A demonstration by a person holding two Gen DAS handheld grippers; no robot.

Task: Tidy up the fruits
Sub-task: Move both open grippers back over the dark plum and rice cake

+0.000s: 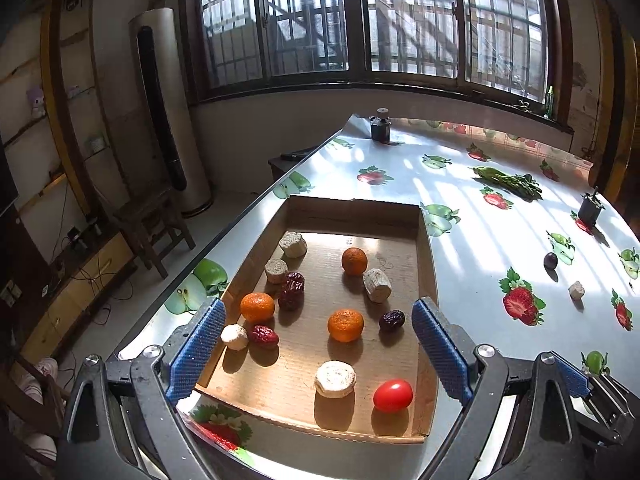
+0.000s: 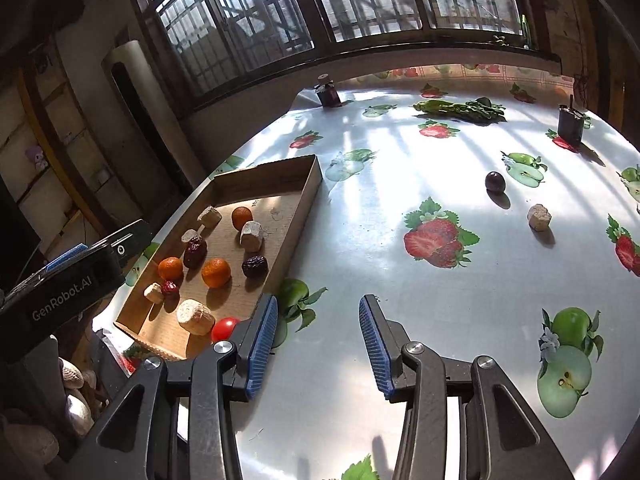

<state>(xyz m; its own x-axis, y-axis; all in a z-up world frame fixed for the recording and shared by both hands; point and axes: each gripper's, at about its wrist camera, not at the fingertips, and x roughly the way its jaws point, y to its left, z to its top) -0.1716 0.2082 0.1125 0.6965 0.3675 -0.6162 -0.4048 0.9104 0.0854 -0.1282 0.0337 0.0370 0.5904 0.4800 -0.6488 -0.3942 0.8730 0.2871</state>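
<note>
Left tool (image 1: 316, 344) spread wide and empty above the cardboard tray (image 1: 426, 248) of fruits at the desk's (image 2: 380, 208) left edge; right tool (image 2: 318, 346) partly spread, empty, over bare desk beside the tray.

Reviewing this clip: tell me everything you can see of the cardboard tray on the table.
The cardboard tray is a shallow, open-topped rectangular box of plain brown corrugated card with low upright walls. It lies flat on the fruit-print tablecloth, close along the table's left edge. Inside, loosely scattered, are three oranges, several dark red dates, pale cork-like cylinders and one red tomato near the front right corner. Sunlight falls across its floor. Neither gripper touches it.
</note>
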